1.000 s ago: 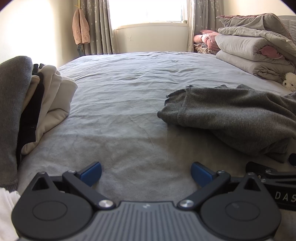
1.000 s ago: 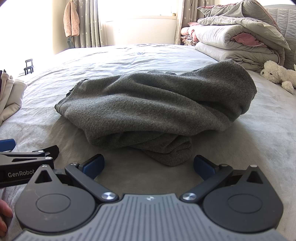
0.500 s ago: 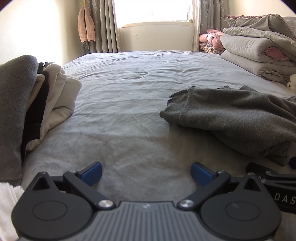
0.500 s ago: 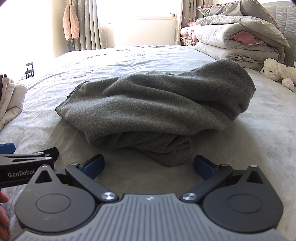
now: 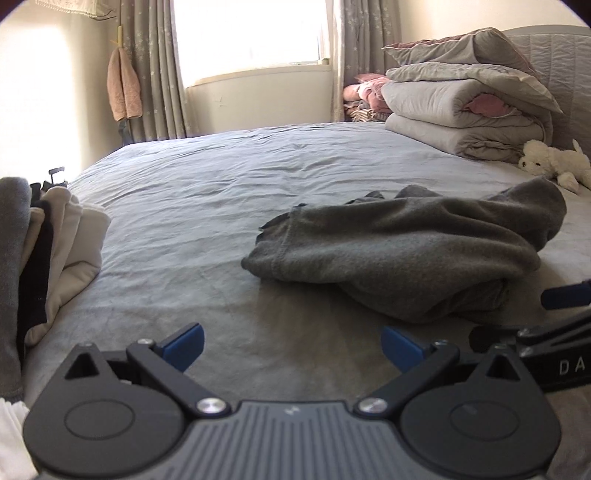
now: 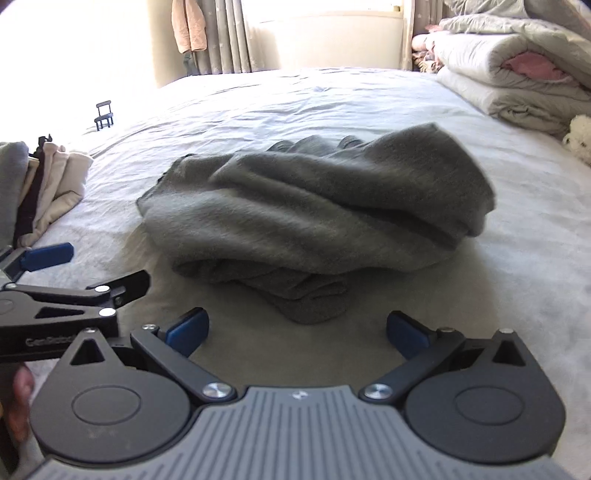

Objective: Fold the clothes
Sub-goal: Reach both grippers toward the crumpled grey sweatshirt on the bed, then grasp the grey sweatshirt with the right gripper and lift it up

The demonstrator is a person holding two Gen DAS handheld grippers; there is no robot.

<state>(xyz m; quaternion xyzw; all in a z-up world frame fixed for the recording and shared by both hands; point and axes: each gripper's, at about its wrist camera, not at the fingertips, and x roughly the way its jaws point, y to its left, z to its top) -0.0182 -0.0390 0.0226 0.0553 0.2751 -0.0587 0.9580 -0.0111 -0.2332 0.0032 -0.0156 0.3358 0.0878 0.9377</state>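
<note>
Grey garment (image 6: 314, 221) heaped on bed (image 6: 517, 295), both tongs spread, empty.

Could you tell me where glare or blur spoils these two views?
Right wrist view: the grey garment is smeared by motion blur, and sunlight burns out the bed sheet at upper left. Left wrist view: sharp, with only the window and the left wall washed out.

A wide bed in a wrinkled grey sheet (image 5: 221, 177) fills the room; a sunlit window (image 5: 251, 33) between patterned grey curtains (image 5: 155, 66) glares behind.
</note>
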